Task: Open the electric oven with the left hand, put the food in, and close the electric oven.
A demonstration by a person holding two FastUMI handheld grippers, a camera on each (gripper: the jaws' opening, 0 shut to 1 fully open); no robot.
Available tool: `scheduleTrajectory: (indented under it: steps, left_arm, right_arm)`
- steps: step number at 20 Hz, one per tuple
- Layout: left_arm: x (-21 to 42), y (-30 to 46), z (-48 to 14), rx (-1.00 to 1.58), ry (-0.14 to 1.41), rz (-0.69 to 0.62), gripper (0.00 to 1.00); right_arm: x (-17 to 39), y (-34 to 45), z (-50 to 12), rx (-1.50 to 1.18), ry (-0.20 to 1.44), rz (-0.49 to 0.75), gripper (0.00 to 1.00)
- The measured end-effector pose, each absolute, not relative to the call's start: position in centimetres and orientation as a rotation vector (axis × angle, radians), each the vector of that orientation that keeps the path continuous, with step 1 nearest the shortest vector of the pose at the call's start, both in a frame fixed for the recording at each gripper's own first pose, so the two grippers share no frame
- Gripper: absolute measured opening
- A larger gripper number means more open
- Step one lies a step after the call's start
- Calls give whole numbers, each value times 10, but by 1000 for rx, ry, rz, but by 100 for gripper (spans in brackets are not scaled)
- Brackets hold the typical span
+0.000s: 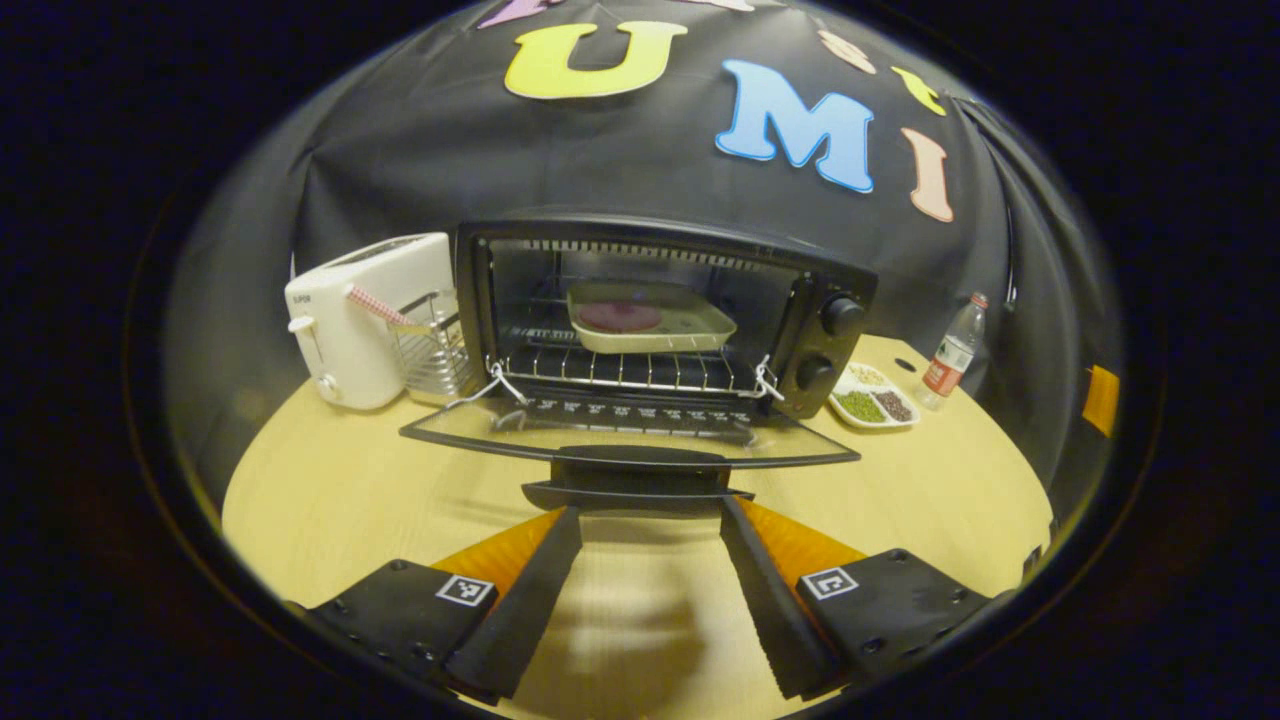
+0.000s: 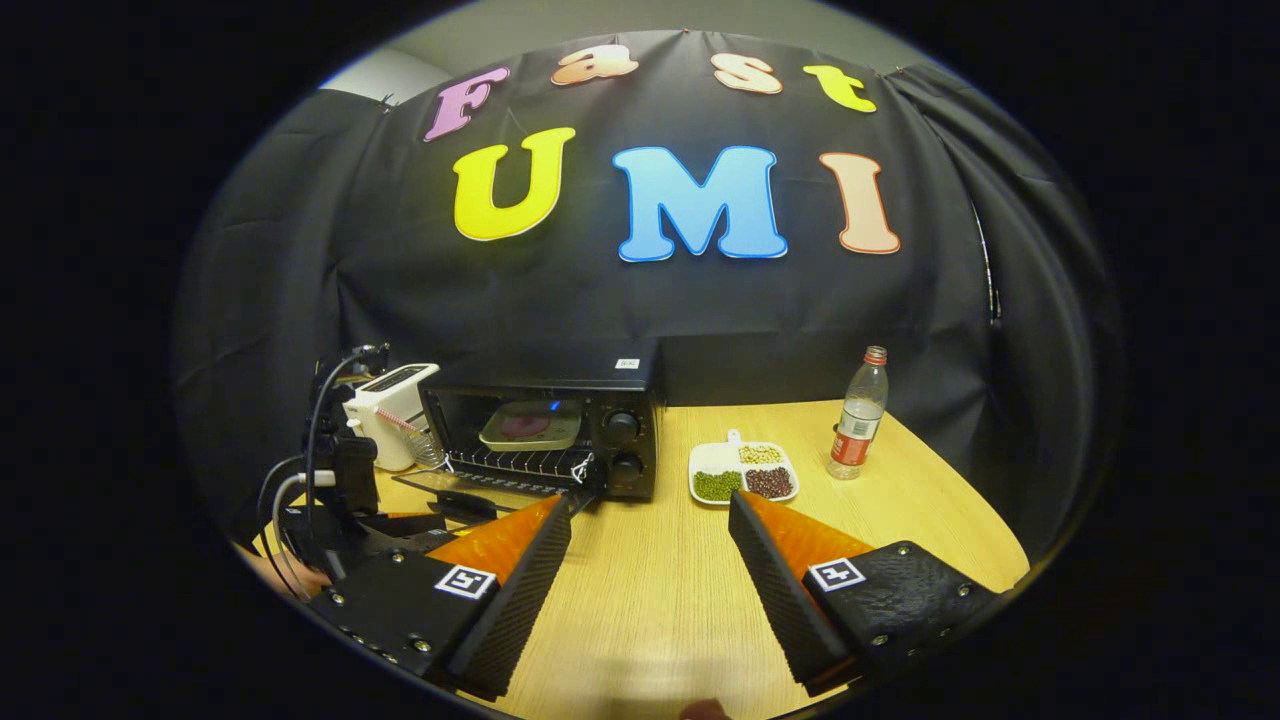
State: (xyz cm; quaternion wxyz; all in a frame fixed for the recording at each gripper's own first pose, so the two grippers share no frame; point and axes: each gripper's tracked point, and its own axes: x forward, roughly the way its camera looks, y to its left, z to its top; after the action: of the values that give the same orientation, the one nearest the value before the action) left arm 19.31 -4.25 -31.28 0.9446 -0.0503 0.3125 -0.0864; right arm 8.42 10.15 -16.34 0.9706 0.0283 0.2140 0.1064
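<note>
Left gripper view: oven (image 1: 660,320) door (image 1: 630,440) down, food tray (image 1: 650,318) already on rack. Our left hand-held gripper (image 1: 640,515) spread wide at door handle (image 1: 638,470), right hand-held gripper (image 2: 650,525) also spread, empty. We judge only closing's left.

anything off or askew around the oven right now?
Nothing spilled or damaged. The oven door hangs fully open with the tray sitting flat on the rack, and the left tool is open at the door handle. The divided dish and bottle stand tidy beside it.
</note>
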Motion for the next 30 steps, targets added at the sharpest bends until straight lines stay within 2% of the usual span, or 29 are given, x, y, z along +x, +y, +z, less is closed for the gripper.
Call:
scheduleTrajectory:
  steps: [2, 3, 4, 5, 8, 9, 10, 11, 13, 14, 15, 17, 18, 19, 21, 22, 25, 26, 29, 30]
  left_arm:
    - [210, -44, -293, -63, 566, -189, 96]
    - [218, -46, -282, -47, 527, -195, 100]
    - [226, -45, -273, -32, 504, -199, 100]
    - [233, -44, -267, -25, 486, -200, 96]
    - [256, -45, -248, -26, 444, -204, 95]
    - [263, -44, -242, -26, 432, -200, 100]
    - [267, -43, -233, -28, 413, -196, 100]
    - [269, -43, -222, -29, 390, -195, 96]
    - [267, -44, -196, -20, 328, -196, 100]
    - [263, -43, -181, -9, 295, -191, 95]
    - [257, -44, -165, 2, 257, -182, 91]
    - [237, -49, -134, 11, 204, -170, 100]
    - [224, -52, -118, 6, 182, -165, 95]
    - [210, -58, -102, -3, 157, -162, 100]
    - [181, -67, -74, -27, 122, -157, 100]
    - [164, -72, -63, -36, 108, -156, 95]
    - [117, -82, -37, -38, 71, -139, 95]
    - [103, -82, -28, -33, 61, -137, 100]
    - [65, -86, -10, -22, 35, -119, 90]
    - [53, -87, -5, -23, 28, -118, 100]
  right_arm:
    - [86, 104, -164, 54, 435, 219, 98]
    - [88, 106, -165, 55, 438, 223, 98]
    - [88, 106, -166, 55, 442, 226, 98]
    - [89, 106, -166, 56, 444, 226, 98]
    - [89, 104, -164, 59, 439, 221, 98]
    - [89, 103, -162, 60, 435, 218, 98]
    - [88, 101, -159, 60, 427, 213, 98]
    - [87, 97, -156, 60, 419, 206, 98]
    - [86, 90, -147, 67, 394, 197, 98]
    - [86, 87, -140, 70, 377, 195, 98]
    - [85, 81, -133, 71, 358, 191, 98]
    - [80, 67, -117, 74, 315, 177, 98]
    - [76, 59, -108, 78, 295, 175, 98]
    - [72, 53, -102, 76, 281, 174, 98]
    - [63, 31, -87, 62, 250, 155, 98]
    - [57, 24, -79, 63, 231, 157, 98]
    - [41, 1, -59, 55, 176, 170, 98]
    - [35, -4, -54, 51, 158, 177, 98]
    - [20, -18, -43, 44, 130, 183, 98]
    - [15, -20, -41, 45, 127, 183, 97]
